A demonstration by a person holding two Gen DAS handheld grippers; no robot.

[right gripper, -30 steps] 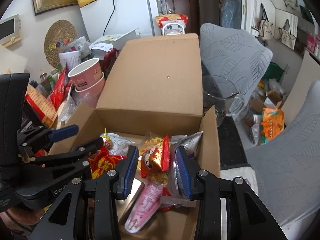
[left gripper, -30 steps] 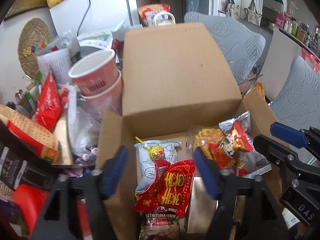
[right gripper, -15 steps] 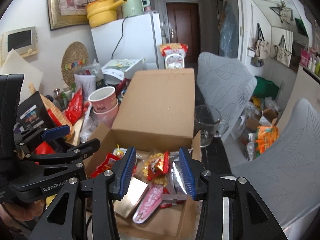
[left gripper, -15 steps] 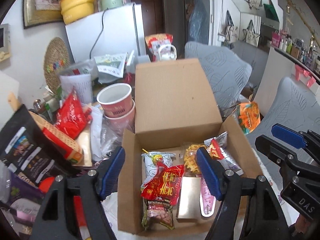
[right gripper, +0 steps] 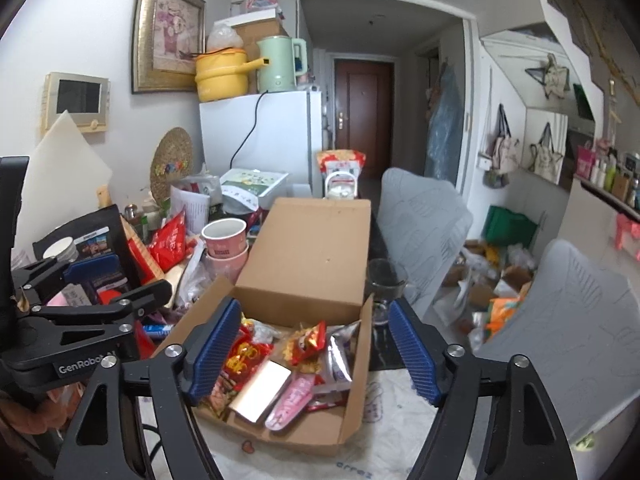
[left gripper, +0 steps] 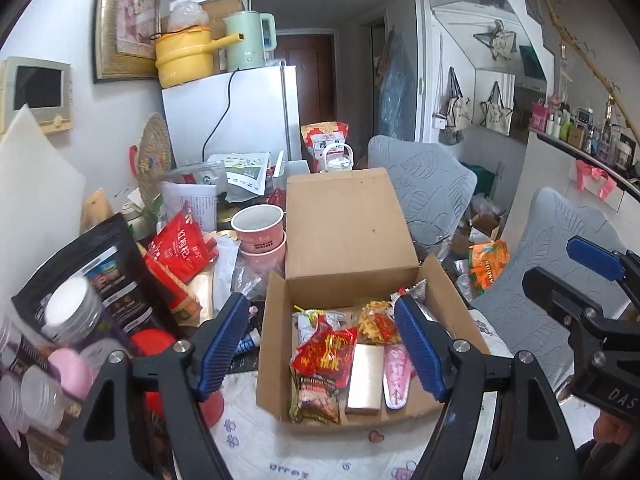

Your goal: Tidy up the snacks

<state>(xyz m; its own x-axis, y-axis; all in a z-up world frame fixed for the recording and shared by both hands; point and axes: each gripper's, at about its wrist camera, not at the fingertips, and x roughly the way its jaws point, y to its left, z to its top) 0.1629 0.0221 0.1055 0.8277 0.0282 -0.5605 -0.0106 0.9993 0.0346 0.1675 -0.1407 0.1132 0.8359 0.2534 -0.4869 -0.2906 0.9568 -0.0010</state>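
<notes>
An open cardboard box (left gripper: 272, 340) (right gripper: 356, 364) stands on the table with its lid flap (left gripper: 344, 224) up. Inside lie a red packet (left gripper: 326, 350) (right gripper: 244, 356), a flat pale box (left gripper: 365, 378) (right gripper: 260, 392), a pink packet (left gripper: 396, 376) (right gripper: 290, 400), a silver packet (right gripper: 338, 356) and a small red-and-yellow packet (right gripper: 308, 340). My left gripper (left gripper: 320, 344) hangs above and in front of the box, jaws opening, nothing between them. My right gripper (right gripper: 316, 348) hovers beside it, jaws opening wide and empty.
Left of the box are stacked pink paper cups (left gripper: 260, 232), a red snack bag (left gripper: 180, 244), a black bag (left gripper: 100, 268) and more clutter. A glass (right gripper: 384, 284) stands at the box's right. Grey chairs (left gripper: 420, 184) and an orange bag (left gripper: 488, 264) are farther right.
Both grippers have pulled back and up from the box. The right gripper's jaws spread wide, letting go of the small red-and-yellow packet, which now lies in the box.
</notes>
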